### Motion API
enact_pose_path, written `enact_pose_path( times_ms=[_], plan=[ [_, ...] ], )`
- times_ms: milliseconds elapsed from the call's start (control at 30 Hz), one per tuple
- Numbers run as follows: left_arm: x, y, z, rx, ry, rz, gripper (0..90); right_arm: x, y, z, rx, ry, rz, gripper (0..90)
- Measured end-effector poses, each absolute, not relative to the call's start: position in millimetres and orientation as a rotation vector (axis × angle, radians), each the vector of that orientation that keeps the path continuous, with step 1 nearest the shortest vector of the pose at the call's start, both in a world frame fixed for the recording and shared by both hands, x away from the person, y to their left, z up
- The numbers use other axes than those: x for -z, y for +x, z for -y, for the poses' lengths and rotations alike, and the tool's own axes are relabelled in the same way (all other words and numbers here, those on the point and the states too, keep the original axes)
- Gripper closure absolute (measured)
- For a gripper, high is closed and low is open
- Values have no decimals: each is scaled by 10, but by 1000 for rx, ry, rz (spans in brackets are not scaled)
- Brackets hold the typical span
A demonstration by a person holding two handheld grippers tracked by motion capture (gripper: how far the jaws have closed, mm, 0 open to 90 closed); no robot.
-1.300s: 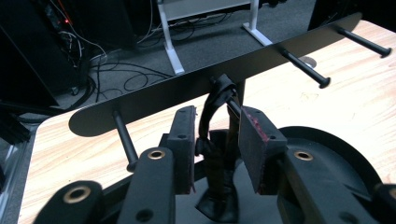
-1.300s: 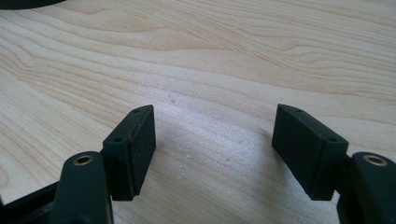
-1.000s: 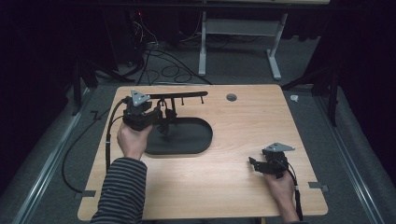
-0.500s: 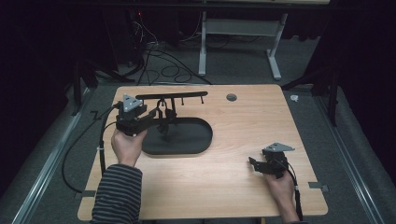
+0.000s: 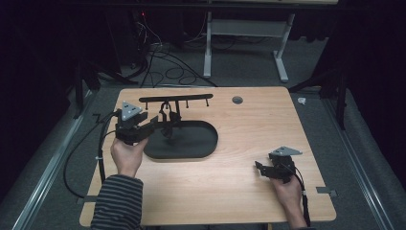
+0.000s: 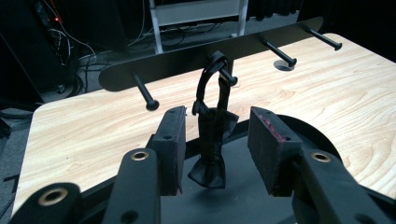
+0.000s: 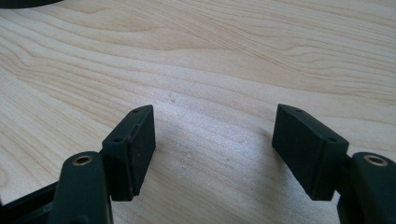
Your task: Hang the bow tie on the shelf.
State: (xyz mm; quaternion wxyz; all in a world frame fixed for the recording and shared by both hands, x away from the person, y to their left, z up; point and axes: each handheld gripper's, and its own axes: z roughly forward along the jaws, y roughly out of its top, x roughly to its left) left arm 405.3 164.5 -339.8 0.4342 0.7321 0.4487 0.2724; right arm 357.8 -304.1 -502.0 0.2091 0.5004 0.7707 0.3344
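On the second peg (image 6: 229, 78) of the black rack (image 6: 187, 58), a small black strap (image 6: 212, 135) is hanging by its loop, its folded body dangling above the dark oval tray (image 5: 201, 143) that serves as the rack's base. The left gripper (image 6: 215, 142) is sitting level with the strap, one jaw on each side of it and neither pad touching; the jaws have just been opening and are standing about half wide, so the strap is bearing on the peg alone. That spacing suggests a release, the hand giving the loop room to settle without dragging it off. In the high view the left gripper (image 5: 160, 123) is pointing at the rack (image 5: 175, 99) from the table's left side. The other pegs are standing bare. Well apart, near the front right of the table (image 5: 239, 191), the right gripper (image 5: 261, 168) is resting low over bare wood, its jaws wide and holding nothing, probably parked out of the way.
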Motion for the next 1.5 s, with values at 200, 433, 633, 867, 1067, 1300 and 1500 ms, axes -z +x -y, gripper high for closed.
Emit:
enact_pose_path(
  times_ms=[200,433,633,867,1067,1300,1500],
  plan=[
    [3397,3983,-1685,-675,1822,-1117,564,5021,3578,3035,-927,1384,-2146,317],
    [3395,3941,-1701,-677,1813,-1116,559,5021,3578,3035,-927,1385,-2146,317],
    [3407,3904,-1723,-666,1813,-1124,558,5021,3578,3036,-928,1385,-2146,317],
    [3406,3852,-1727,-674,1808,-1116,558,5021,3578,3036,-927,1385,-2146,316],
    [3437,3806,-1728,-671,1812,-1119,549,5021,3578,3037,-928,1384,-2147,316],
    [3451,3759,-1747,-672,1810,-1120,545,5021,3577,3033,-926,1387,-2145,316],
    [3473,3715,-1757,-679,1797,-1118,546,5021,3576,3031,-925,1386,-2146,316]
  ],
)
